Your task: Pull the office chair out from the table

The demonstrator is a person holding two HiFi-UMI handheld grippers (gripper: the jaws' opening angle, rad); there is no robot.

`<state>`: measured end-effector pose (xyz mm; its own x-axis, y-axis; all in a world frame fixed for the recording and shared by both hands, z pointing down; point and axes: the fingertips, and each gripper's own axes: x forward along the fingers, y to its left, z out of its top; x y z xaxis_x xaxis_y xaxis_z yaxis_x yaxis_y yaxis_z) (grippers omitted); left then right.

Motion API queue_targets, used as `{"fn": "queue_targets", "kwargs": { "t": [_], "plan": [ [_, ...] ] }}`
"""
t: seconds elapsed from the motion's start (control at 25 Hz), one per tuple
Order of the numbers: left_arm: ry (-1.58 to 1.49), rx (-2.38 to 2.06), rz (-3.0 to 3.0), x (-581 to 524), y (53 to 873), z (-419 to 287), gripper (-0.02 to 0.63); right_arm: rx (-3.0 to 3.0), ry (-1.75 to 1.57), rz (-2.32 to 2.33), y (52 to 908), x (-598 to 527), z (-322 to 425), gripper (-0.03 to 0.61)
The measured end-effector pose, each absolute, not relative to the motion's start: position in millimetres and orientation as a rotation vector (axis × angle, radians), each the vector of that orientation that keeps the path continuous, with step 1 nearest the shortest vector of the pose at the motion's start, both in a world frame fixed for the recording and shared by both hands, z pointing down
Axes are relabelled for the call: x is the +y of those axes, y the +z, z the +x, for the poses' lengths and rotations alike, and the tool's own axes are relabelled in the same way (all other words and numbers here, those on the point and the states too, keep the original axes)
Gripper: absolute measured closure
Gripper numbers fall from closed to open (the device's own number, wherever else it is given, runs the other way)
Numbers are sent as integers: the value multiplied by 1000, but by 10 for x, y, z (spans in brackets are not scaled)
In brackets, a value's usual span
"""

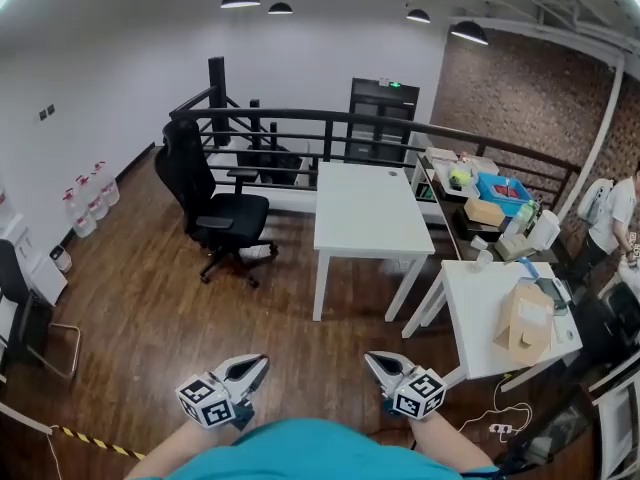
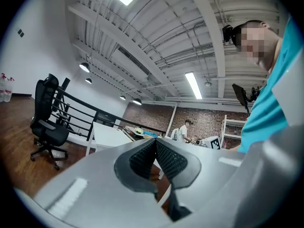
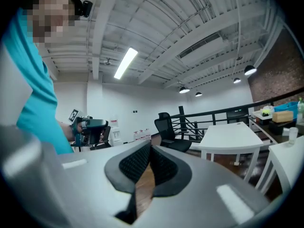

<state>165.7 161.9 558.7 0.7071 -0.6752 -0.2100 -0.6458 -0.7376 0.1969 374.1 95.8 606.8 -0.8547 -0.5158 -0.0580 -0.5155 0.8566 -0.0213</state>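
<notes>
Both claws, the left gripper (image 1: 258, 365) and the right gripper (image 1: 374, 361), are held pinched fully closed on nothing, low and close to the body, probably because the chair is well out of reach. In the head view the white table (image 1: 368, 208) is seen mid-room. The black office chair (image 1: 215, 208) stands off its left side by the railing (image 1: 300, 118), apart from the table and not tucked under it. That gap is shown only from above, while the meeting of the ribbed pads (image 3: 135, 163) is shown only in the gripper views.
</notes>
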Motion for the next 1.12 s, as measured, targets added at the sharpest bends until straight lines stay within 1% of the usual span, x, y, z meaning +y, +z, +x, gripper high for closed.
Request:
{"fn": "queue_targets", "kwargs": {
  "t": [0.32,0.48,0.8,1.12],
  "plan": [
    [-422,-1068,2824,2036,5610,1396,591,2962,45,-830,5962,1435,3466,578],
    [-401,-1063,2830,2249,5610,1059,591,2922,-39,-856,5986,1637,3182,578],
    [-422,-1089,2807,2502,5597,415,591,2945,14,-880,5953,1923,2594,578],
    [-460,-1080,2805,2623,5506,158,591,2991,72,-870,5866,2027,2295,578]
  ]
}}
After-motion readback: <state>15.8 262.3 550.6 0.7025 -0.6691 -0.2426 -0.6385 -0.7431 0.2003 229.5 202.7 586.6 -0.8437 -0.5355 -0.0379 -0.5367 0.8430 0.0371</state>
